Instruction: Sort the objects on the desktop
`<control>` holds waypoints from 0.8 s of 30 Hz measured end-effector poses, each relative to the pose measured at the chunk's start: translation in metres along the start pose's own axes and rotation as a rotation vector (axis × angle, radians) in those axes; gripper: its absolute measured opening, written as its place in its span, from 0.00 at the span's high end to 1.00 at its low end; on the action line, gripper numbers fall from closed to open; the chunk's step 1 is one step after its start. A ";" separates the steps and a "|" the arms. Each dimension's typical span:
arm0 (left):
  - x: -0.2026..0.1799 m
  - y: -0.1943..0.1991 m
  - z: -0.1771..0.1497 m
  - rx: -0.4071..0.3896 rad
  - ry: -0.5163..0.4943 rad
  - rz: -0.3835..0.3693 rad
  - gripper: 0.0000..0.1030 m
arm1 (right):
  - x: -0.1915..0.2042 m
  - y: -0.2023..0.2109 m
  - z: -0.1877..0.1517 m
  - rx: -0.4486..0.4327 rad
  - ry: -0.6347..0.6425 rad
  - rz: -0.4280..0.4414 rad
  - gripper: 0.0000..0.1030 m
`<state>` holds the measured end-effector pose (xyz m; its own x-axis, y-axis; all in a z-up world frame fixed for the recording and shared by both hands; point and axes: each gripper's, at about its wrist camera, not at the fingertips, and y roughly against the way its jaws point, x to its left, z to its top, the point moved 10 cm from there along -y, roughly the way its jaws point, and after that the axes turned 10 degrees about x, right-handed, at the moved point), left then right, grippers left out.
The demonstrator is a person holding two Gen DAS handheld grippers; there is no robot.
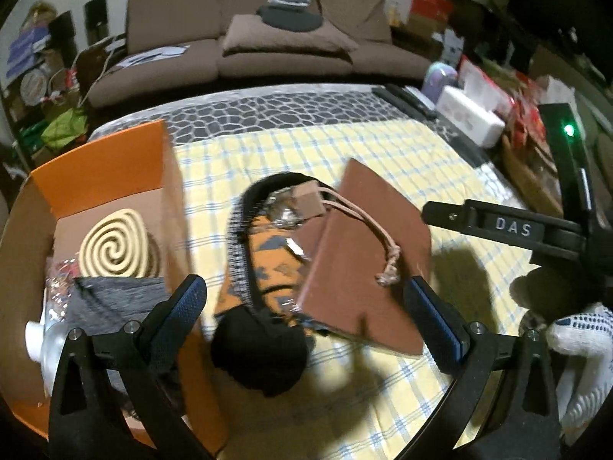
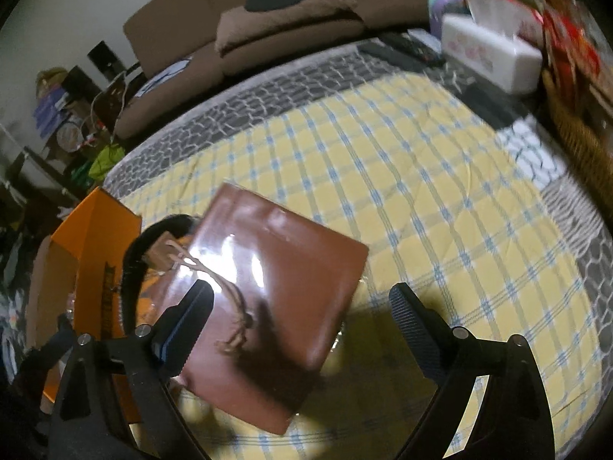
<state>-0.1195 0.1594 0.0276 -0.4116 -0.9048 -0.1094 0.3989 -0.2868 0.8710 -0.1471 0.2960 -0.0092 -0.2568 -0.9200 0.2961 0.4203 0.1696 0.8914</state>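
Observation:
A brown notebook (image 1: 364, 253) (image 2: 283, 268) with a knotted tan cord (image 1: 367, 222) lies tilted on the yellow checked cloth (image 1: 306, 145). Its left edge rests on a black-and-orange patterned item in shiny wrap (image 1: 268, 253). My left gripper (image 1: 306, 303) hovers open over both, its blue pads wide apart and touching nothing. My right gripper (image 2: 302, 312) is open above the notebook, with its left finger (image 2: 191, 306) over the cover. Its black frame (image 1: 513, 226) and a gloved hand (image 1: 582, 337) show at the right of the left wrist view.
An open orange box (image 1: 99, 153) (image 2: 95, 230) at the left holds a spiral coil (image 1: 115, 245), a grey cloth (image 1: 111, 299) and other bits. A white tissue box (image 1: 471, 115) (image 2: 490, 50) and remotes (image 1: 406, 99) sit at the far right. A brown sofa (image 1: 249, 38) stands behind.

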 end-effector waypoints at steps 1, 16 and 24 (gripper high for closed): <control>-0.003 -0.002 0.001 0.006 -0.010 -0.005 0.00 | -0.003 -0.003 -0.001 0.011 -0.010 0.007 0.08; -0.018 -0.047 0.002 0.100 -0.116 0.060 0.05 | -0.017 -0.032 -0.021 0.142 -0.038 0.051 0.19; -0.019 -0.061 -0.011 0.173 -0.077 -0.004 0.50 | -0.018 -0.039 -0.033 0.185 -0.040 0.064 0.19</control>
<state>-0.1272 0.1903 -0.0288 -0.4773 -0.8750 -0.0812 0.2531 -0.2253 0.9408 -0.1303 0.2939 -0.0606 -0.2702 -0.8913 0.3641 0.2704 0.2927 0.9172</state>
